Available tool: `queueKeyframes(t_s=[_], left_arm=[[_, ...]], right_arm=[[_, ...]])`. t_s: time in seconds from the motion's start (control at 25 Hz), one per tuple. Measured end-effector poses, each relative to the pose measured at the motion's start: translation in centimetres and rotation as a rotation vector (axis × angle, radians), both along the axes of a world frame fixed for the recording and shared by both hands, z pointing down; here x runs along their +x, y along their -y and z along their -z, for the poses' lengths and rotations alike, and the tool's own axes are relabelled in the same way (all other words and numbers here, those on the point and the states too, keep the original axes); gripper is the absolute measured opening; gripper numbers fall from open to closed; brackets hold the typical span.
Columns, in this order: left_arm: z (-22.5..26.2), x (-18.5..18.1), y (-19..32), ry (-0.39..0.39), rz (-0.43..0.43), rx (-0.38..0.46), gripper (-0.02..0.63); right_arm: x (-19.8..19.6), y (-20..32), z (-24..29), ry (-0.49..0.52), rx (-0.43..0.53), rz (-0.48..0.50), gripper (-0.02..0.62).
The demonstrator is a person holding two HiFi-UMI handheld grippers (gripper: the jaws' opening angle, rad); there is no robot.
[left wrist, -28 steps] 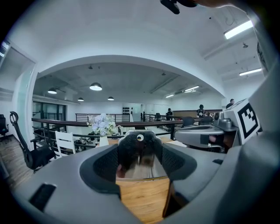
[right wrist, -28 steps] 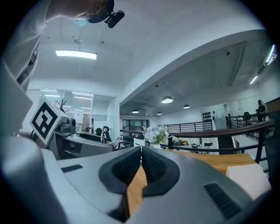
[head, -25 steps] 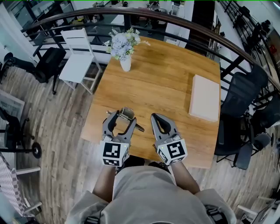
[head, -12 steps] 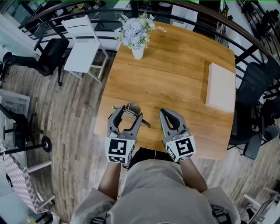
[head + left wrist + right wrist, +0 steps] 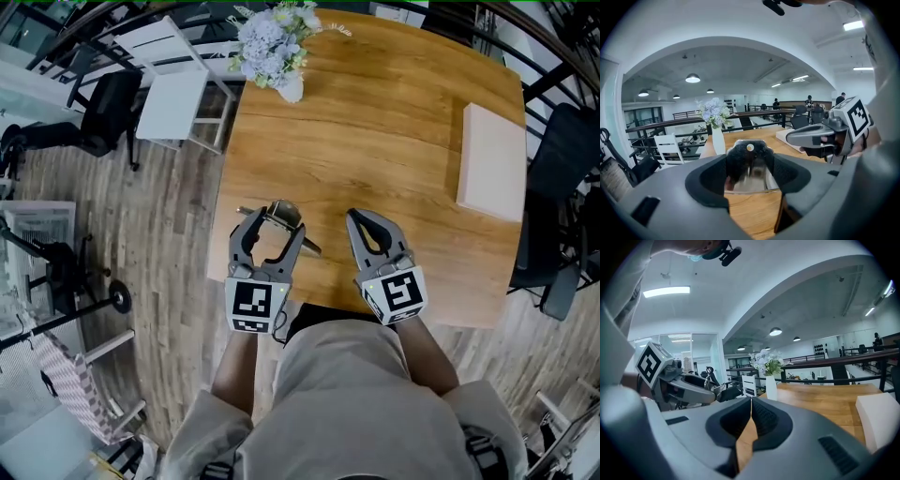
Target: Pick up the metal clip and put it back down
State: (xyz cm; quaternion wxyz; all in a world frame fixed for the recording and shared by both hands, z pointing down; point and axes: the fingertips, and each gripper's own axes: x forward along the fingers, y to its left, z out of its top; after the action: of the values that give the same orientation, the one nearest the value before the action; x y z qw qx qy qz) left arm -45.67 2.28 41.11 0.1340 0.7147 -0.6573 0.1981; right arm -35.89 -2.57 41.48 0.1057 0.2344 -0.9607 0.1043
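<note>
Your left tool [image 5: 272,232] had the metal clip [image 5: 281,216] pinched crosswise at its tips over the bench [image 5: 375,141] near edge, with your right tool [image 5: 361,223] closed and empty alongside.

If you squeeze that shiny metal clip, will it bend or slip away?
Probably stiff: the metal clip sits unbent between the wide-set pads of the left gripper, which grips it. Its polished, mirror-like face looks slippery, so it might slide if the hold loosens. It looks small and thin beside the gripper, so it is likely light.
</note>
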Motion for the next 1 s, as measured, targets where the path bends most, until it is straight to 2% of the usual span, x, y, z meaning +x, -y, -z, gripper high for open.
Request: queueKeyframes(t_s=[0.2, 0.4, 0.64, 0.84, 1.0], left_arm=[[-1.3, -0.2, 2.7, 0.052, -0.047, -0.048, 0.302], [-3.4, 0.6, 6.7, 0.115, -0.142, -0.105, 0.302], [-7.8, 1.8, 10.9, 0.169, -0.275, -0.201, 0.302], [-12.5, 2.2, 14.0, 0.211, -0.362, -0.292, 0.302], [-15.1, 2.8, 15.4, 0.229, -0.428, -0.331, 0.302]], right_arm=[[0.1, 2.4, -1.7, -0.035, 0.010, 0.009, 0.028], [1.4, 5.8, -3.6, -0.016, 0.004, -0.032, 0.028], [3.8, 7.9, -8.6, -0.063, -0.103, -0.093, 0.028], [5.9, 10.0, -12.0, -0.085, -0.123, -0.130, 0.028], [7.1, 11.1, -14.2, -0.098, -0.137, -0.156, 0.028]])
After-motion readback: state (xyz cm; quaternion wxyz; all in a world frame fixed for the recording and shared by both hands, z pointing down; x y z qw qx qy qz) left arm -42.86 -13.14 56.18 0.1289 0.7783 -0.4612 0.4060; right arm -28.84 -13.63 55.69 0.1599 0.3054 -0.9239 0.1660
